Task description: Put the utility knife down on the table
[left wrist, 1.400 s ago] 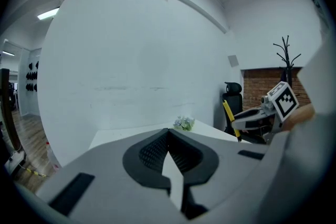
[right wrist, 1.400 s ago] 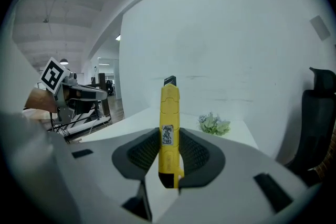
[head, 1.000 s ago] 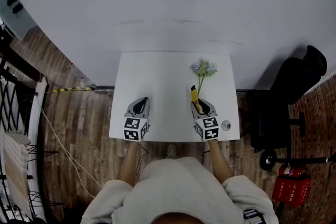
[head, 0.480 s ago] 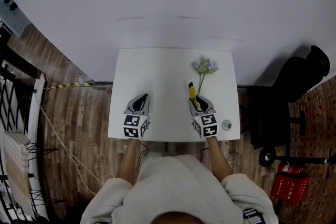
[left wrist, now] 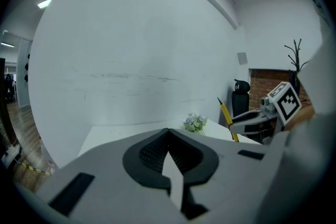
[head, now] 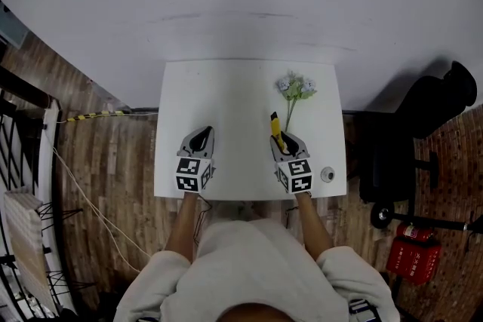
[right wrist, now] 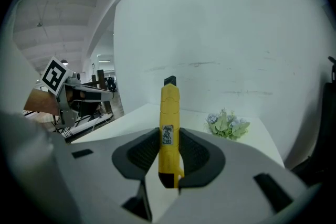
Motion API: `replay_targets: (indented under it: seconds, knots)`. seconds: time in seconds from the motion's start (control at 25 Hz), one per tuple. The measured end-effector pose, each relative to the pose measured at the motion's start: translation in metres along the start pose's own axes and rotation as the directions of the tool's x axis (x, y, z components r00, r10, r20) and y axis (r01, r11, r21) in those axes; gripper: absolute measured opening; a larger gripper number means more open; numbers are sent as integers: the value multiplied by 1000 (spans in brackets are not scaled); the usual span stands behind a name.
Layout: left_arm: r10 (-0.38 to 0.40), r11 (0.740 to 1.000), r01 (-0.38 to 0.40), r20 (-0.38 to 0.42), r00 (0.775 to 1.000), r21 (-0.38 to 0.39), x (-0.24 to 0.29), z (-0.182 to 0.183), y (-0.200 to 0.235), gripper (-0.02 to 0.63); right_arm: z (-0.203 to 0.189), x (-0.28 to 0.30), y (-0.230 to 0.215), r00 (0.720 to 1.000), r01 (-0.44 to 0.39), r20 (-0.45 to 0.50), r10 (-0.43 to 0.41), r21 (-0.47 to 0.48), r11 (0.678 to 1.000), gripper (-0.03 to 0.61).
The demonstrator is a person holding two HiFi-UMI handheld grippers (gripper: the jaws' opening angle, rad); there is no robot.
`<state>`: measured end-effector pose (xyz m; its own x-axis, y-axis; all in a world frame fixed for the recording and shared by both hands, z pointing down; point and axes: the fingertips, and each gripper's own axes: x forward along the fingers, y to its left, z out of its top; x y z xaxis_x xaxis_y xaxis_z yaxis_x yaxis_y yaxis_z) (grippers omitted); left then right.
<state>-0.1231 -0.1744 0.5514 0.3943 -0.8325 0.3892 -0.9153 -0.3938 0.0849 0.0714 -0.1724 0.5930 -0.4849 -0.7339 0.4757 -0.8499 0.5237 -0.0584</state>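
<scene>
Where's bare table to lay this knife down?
Widest bare table: the middle, between left gripper and knife, running to the far edge. The far left corner is bare too. Crowded: right side, flowers and a small round thing.

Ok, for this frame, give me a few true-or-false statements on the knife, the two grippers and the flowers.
1. The right gripper is clamped on the yellow utility knife. True.
2. The utility knife lies released on the table. False: it sits between the right gripper's jaws, its tip pointing forward.
3. The left gripper holds the flowers. False: its jaws are together with nothing between them; the flowers lie on the table, ahead of the right gripper.
4. Both grippers are over the table's near half. True.
</scene>
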Motion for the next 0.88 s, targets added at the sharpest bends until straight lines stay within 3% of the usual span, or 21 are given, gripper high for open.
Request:
replay_targets:
  seconds: [0.88]
  knots:
    - [-32, 998, 26, -104, 994, -65, 33, -52, 22, 6, -49, 47, 10, 990, -29, -135, 34, 38, 999, 110]
